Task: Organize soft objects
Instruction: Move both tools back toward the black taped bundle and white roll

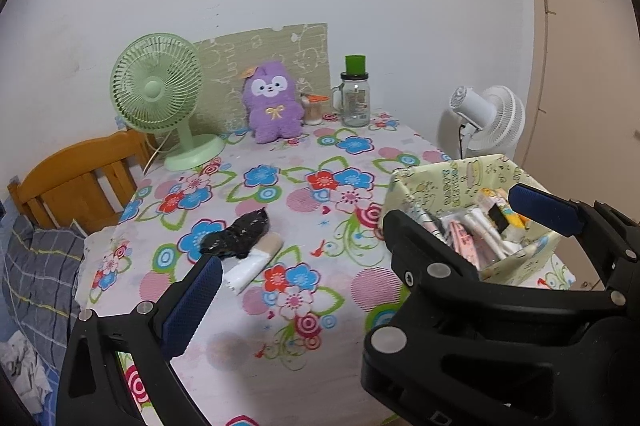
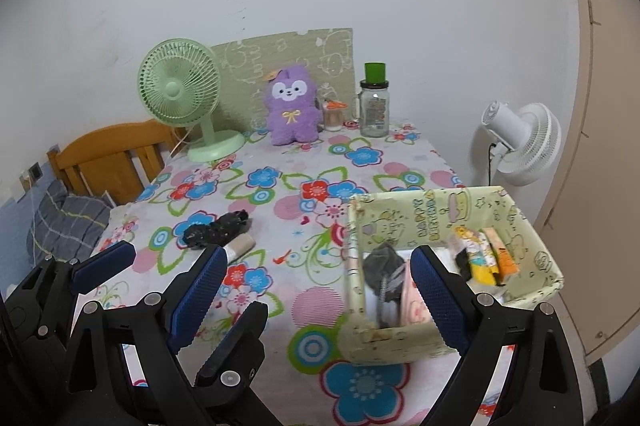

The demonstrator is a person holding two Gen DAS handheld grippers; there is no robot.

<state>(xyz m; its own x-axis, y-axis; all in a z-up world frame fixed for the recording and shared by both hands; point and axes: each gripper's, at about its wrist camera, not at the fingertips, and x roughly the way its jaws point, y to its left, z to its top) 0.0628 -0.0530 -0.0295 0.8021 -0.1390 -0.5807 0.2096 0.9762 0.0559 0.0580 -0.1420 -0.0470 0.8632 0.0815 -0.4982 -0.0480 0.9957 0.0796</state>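
Now both grippers hang empty above the table (image 2: 280, 298), jaws spread wide.
Green box (image 2: 424, 214) perches at the right edge (a nudge tips it off); black sock (image 2: 216, 231) lies mid-left, draped over rolled ones, so left gripper (image 2: 172, 258) or right gripper (image 2: 324, 290) may snag several or pinch the cloth.

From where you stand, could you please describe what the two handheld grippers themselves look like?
Both the left gripper and the right gripper are matte black plastic linkages joined by round silver pins. Each finger carries a long blue pad with a fine dimpled texture. No cables, sleeves or readable markings show.
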